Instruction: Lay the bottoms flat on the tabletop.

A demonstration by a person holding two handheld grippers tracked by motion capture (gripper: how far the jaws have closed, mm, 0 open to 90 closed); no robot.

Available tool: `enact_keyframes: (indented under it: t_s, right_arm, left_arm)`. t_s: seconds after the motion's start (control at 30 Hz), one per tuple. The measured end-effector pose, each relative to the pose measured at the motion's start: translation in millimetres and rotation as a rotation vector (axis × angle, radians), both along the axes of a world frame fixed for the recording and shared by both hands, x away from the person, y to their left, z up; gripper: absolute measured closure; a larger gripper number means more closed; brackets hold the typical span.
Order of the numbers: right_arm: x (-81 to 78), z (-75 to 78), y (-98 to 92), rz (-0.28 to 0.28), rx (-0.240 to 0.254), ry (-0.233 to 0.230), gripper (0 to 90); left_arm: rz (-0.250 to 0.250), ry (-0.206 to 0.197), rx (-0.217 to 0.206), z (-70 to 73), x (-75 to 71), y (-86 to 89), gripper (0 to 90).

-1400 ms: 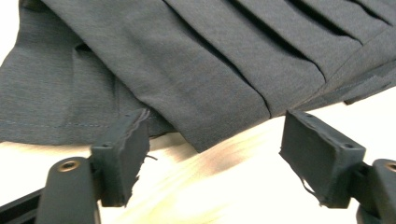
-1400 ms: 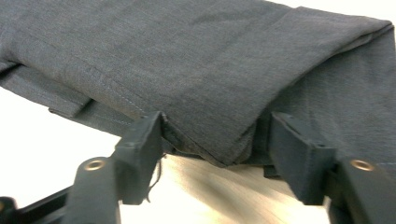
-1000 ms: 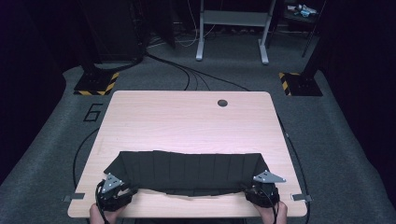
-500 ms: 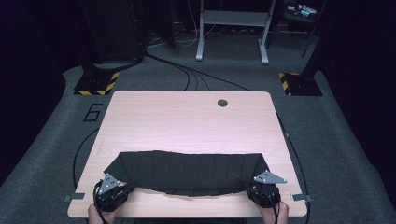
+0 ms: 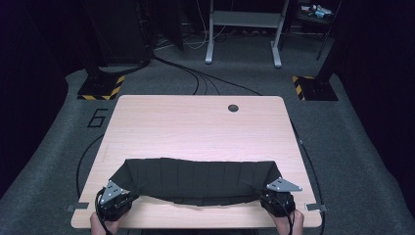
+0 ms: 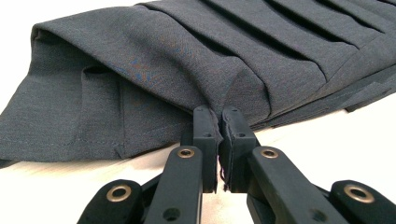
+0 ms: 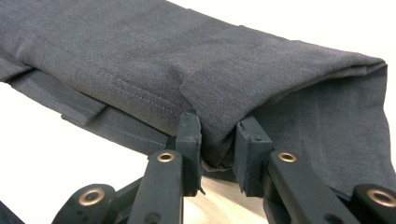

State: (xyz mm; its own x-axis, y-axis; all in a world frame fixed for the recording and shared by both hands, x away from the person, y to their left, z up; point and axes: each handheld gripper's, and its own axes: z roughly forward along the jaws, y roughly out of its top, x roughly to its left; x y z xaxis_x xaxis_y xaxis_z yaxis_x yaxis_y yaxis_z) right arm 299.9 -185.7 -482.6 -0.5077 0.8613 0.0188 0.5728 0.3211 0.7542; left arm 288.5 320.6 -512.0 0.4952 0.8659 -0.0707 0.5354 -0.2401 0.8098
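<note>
A dark grey pleated garment (image 5: 195,175) lies spread across the near half of the wooden table (image 5: 195,122). My left gripper (image 5: 122,193) is at its near left corner and my right gripper (image 5: 270,192) at its near right corner. In the left gripper view the jaws (image 6: 219,116) have just been closing and now pinch a fold of the garment (image 6: 187,56). In the right gripper view the jaws (image 7: 217,128) have also just been closing and squeeze a thicker bunch of the cloth (image 7: 140,51) between them.
A round cable hole (image 5: 233,107) sits near the table's far edge. On the floor beyond are black cables (image 5: 195,81), two yellow-and-black striped bases (image 5: 100,88) (image 5: 313,87) and a white frame (image 5: 242,29). A "6" (image 5: 98,118) is marked left of the table.
Both grippers have edged slightly toward the table's near edge at the garment's corners. The garment lies much as before.
</note>
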Motion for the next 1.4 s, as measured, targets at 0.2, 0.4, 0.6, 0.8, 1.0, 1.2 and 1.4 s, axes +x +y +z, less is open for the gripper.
enact_keyframes:
  t_s: [0.2,0.4,0.6,0.8,1.0,1.2,1.4]
  right_arm:
    - [0.4,4.8,1.2,0.003,-0.01,-0.017,75.0]
    - [2.9,8.2,0.8,0.012,-0.007,-0.025,75.9]
    - [5.5,13.1,0.2,0.012,0.006,-0.033,76.3]
    - [8.3,19.6,0.4,0.016,0.013,-0.043,76.3]
    - [13.6,28.4,0.4,0.021,0.007,-0.055,76.7]
    - [19.6,36.6,2.4,0.02,0.007,-0.064,77.1]
    - [29.2,45.3,2.3,0.024,0.008,-0.06,77.3]
  left_arm:
    - [-0.014,-0.006,0.002,7.1,1.4,1.7,85.8]
    - [-0.018,-0.011,-0.018,13.6,3.6,2.4,85.8]
    - [-0.015,-0.034,-0.033,18.2,6.8,3.6,85.9]
    - [-0.026,-0.043,-0.037,27.3,11.2,5.7,85.9]
    - [-0.03,-0.046,-0.032,34.6,17.8,5.8,86.0]
    - [-0.041,-0.052,-0.025,44.5,26.0,6.6,86.0]
    - [-0.05,-0.055,-0.019,52.6,37.4,6.9,86.1]
